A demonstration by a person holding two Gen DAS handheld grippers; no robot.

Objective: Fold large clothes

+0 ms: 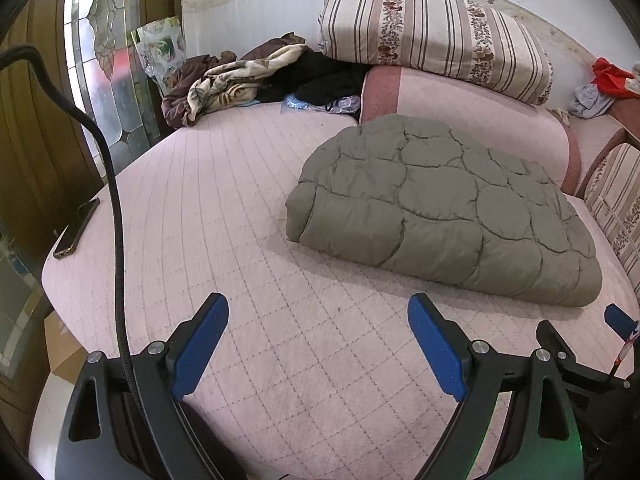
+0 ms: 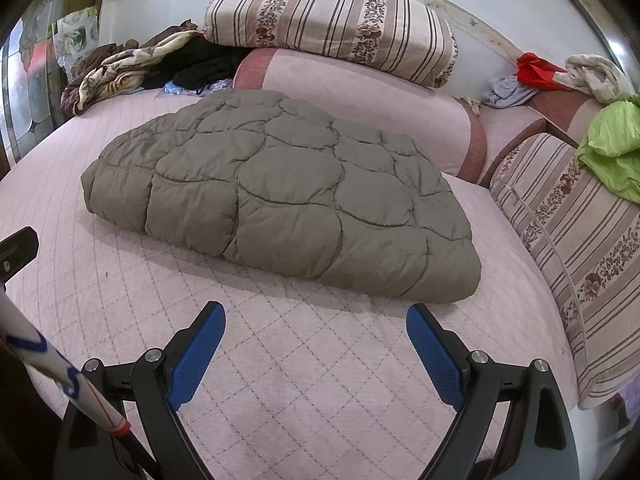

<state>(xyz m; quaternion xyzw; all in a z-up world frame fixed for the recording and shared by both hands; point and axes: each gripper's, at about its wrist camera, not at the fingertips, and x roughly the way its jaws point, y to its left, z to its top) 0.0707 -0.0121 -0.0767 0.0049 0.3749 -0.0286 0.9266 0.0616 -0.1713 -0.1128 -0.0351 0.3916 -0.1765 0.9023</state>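
An olive-grey quilted puffy garment (image 1: 440,208) lies folded into a thick bundle on the pink quilted bed (image 1: 224,216). It also shows in the right wrist view (image 2: 280,196), in the middle of the bed (image 2: 304,360). My left gripper (image 1: 318,308) is open and empty, above the bed in front of the bundle's left part. My right gripper (image 2: 316,316) is open and empty, just in front of the bundle's near edge. Neither touches the garment.
Striped floral pillows (image 2: 332,20) and a pink bolster (image 2: 360,100) lie behind the bundle. A heap of clothes (image 1: 224,80) sits at the back left. A phone (image 1: 76,228) lies at the bed's left edge. A green cloth (image 2: 612,144) lies on the right pillow (image 2: 580,248).
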